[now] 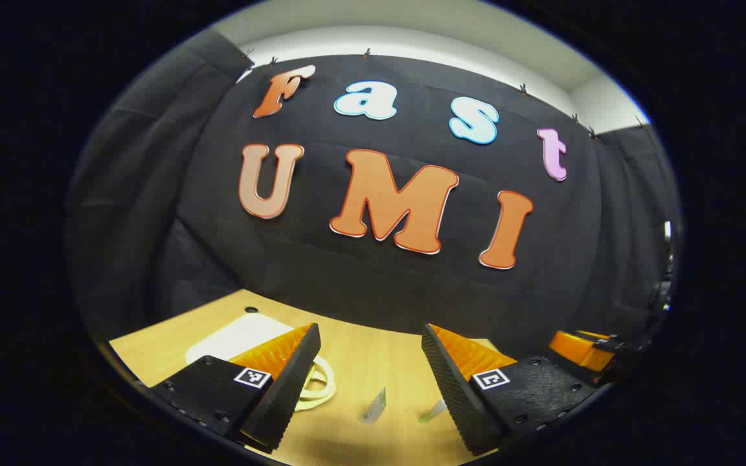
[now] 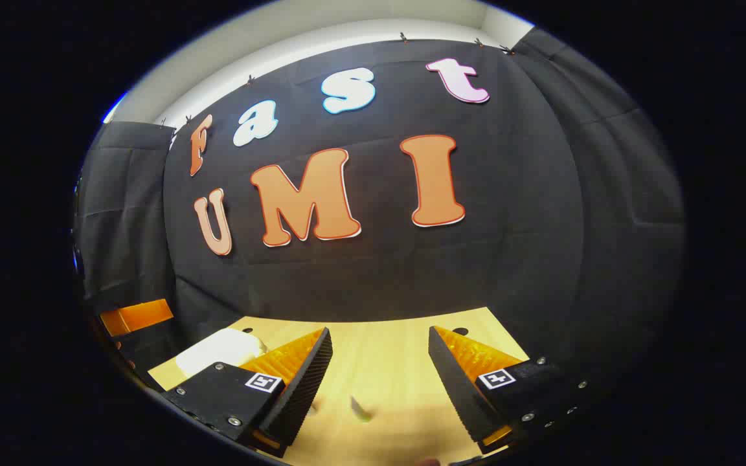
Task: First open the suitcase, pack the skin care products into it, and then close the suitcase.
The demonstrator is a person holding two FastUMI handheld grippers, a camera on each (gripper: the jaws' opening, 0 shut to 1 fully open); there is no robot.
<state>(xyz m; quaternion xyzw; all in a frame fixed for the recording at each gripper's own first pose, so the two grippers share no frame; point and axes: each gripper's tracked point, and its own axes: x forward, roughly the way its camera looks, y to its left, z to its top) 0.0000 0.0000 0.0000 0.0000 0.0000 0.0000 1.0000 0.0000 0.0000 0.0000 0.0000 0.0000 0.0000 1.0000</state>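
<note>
In the left gripper view my left gripper (image 1: 370, 336) stands open above the wooden table (image 1: 373, 353), nothing between its fingers. A white suitcase (image 1: 234, 336) lies flat at the left, partly behind the left finger, with a cream loop handle (image 1: 320, 383) beside it. Two small skin care tubes, one silvery (image 1: 373, 408) and one greenish (image 1: 433, 409), lie on the table between the fingers. In the right gripper view my right gripper (image 2: 380, 336) is also open and holds nothing. The suitcase (image 2: 217, 349) shows at its left, and one small tube (image 2: 360, 409) lies below.
The other gripper (image 1: 580, 349) sits at the right edge of the left gripper view, and at the left edge (image 2: 136, 317) of the right gripper view. Black cloth walls close the table's far side. A small hole (image 2: 457, 330) marks the tabletop.
</note>
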